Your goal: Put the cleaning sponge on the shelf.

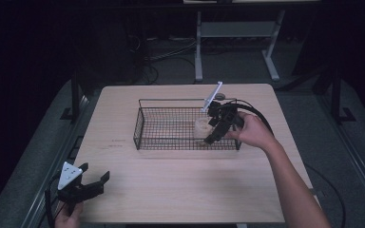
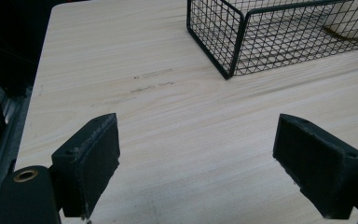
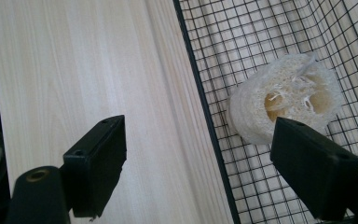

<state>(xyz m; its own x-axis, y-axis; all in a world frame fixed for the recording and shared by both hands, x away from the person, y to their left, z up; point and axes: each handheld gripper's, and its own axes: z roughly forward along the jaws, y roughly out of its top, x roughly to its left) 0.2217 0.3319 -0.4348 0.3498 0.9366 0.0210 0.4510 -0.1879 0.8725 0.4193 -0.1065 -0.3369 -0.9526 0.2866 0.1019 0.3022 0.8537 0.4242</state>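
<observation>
Right tool [image 3: 198, 172] above pale, fibrous loofah slice [image 3: 284, 105]

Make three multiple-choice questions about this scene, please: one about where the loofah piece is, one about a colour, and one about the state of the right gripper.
1. Where does the loofah piece lie?
A. Inside the wire basket, near its right end
B. On the bare table in front of the basket
C. Between the jaws of the left gripper

2. What colour is the wire basket?
A. White
B. Black
C. Red

3. How is the right gripper?
A. Shut on the loofah piece
B. Shut on the basket rim
C. Open, holding nothing

Answers:
1. A: the right gripper view shows the loofah piece on the mesh floor, inside the rim.
2. B: its wires are black in all three views.
3. C: the jaws stand wide apart, one over the table and one over the basket, and neither pad presses on the loofah piece.
</observation>
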